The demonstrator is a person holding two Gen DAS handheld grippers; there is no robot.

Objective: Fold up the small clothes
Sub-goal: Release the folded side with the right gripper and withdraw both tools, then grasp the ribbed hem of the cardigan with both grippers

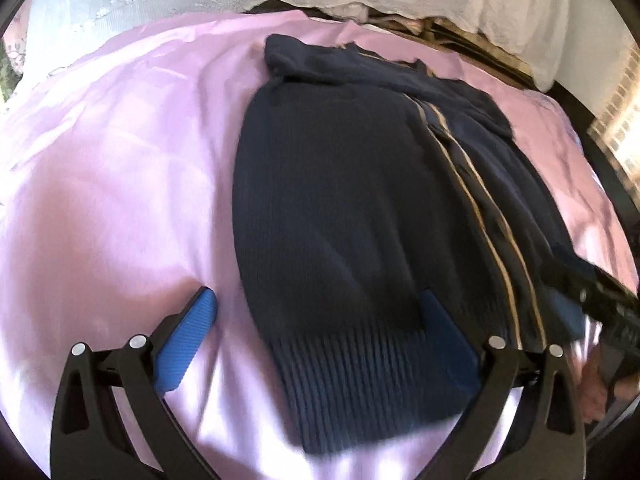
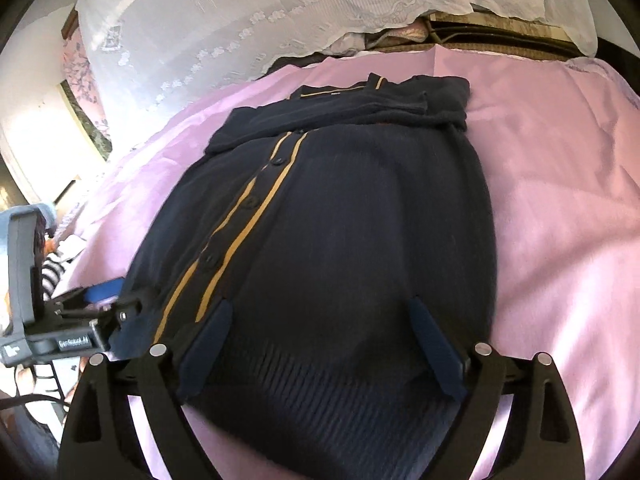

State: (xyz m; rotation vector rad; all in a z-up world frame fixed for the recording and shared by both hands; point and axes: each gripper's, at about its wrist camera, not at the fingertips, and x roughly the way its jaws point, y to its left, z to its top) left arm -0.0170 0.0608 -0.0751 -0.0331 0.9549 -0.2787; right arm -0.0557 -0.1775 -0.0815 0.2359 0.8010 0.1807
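Both grippers, left gripper (image 1: 320, 336) and right gripper (image 2: 320, 340), jaws apart at cardigan (image 2: 340, 216) hem, 6 o'clock; you likely clamp next, fold toward 12.

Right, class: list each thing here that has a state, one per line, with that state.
Navy knitted cardigan with tan stripes: lying flat, buttoned, sleeves folded in.
Pink satin sheet: spread out, lightly wrinkled.
Left claw: open, over the cardigan's ribbed hem.
Right claw: open, over the hem.

A smooth pink satin sheet (image 1: 112, 168) covers the work surface. Behind it hangs a white lace embroidered cloth (image 2: 224, 12), draped over stacked dark-framed items (image 2: 496, 28). Bright daylight enters at one side, casting sheen on the sheet.
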